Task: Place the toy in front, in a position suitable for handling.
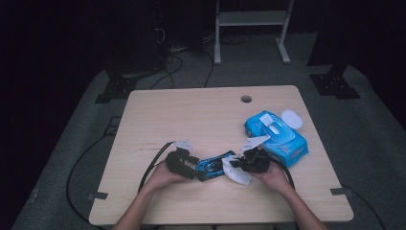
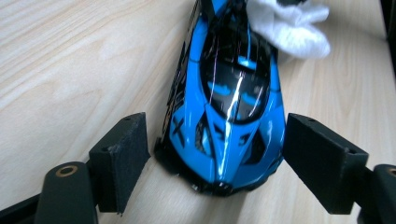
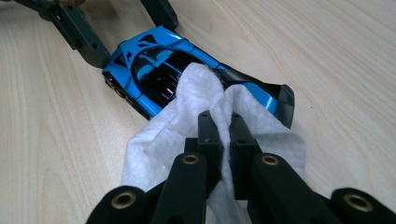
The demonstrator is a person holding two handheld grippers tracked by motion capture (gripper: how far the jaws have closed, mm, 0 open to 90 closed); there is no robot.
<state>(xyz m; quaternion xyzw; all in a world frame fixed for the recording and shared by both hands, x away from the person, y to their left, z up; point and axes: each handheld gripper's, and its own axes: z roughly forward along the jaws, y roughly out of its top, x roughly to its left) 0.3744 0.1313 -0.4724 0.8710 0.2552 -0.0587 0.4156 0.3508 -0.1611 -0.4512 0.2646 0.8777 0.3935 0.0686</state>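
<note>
Item: toy car (image 1: 214,165), blue with black roof, lying on the counter (image 1: 191,115) near its front edge, between the two hands. Work in hand: wiping the car's body with a white wipe (image 1: 236,173).

Left hand-held gripper (image 2: 215,154): jaws spread to either side of one end of the car. The pads stand close against the flanks; whether they press cannot be told for certain, though the car appears steadied there.

Right hand-held gripper (image 3: 220,135): jaws pressed together, pinching a fold of the wipe (image 3: 196,121). The cloth drapes over the other end of the car, by the wing.

Also present: a blue pack of wipes (image 1: 276,136) lying at the right of the counter, apart from the car, its round white lid (image 1: 291,118) flipped open.

Handling note, by judgement: the left jaws should brace the car firmly, so that the stroke does not shove it along the wood. The wipe is best drawn lengthwise along the roof with light pressure, keeping cloth between the jaw tips and the paint. The thin wing could catch the cloth, so slow passes there.
</note>
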